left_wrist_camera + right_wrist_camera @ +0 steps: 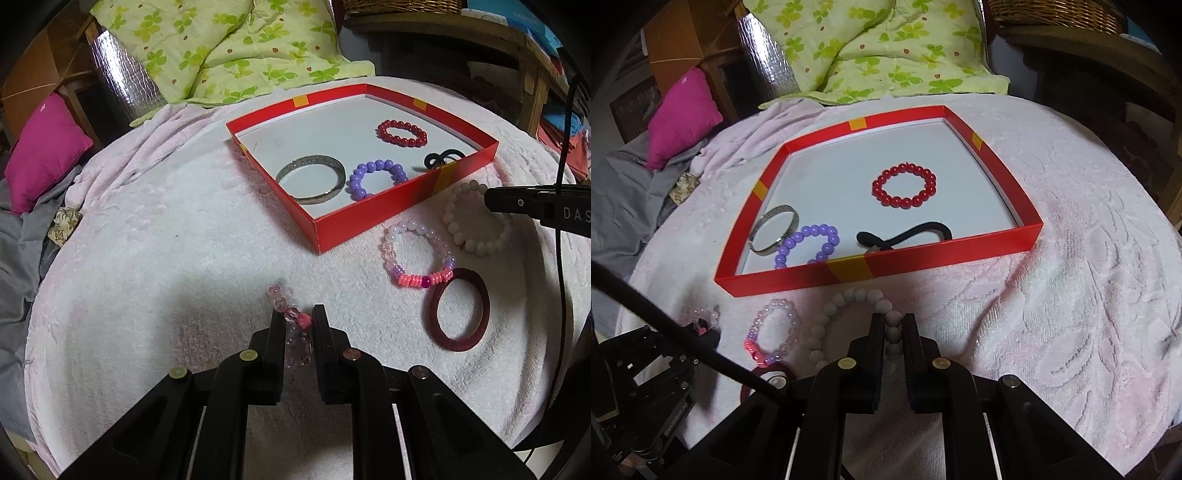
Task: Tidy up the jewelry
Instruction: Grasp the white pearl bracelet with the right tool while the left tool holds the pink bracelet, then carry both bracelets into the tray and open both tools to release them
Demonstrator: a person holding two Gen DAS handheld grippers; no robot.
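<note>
Left wrist view: left tongs (298,319) clamp a clear pink bead bracelet (291,325) on the pink towel (166,258), its loop stretching away along the fingers. Right tongs (894,328) grip the white bead bracelet (849,314) just beside the red tray (849,271).

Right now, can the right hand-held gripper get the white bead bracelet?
Probably yes. The right hand-held gripper already has its fingers on either side of the white bead bracelet, and nothing blocks it.
</note>
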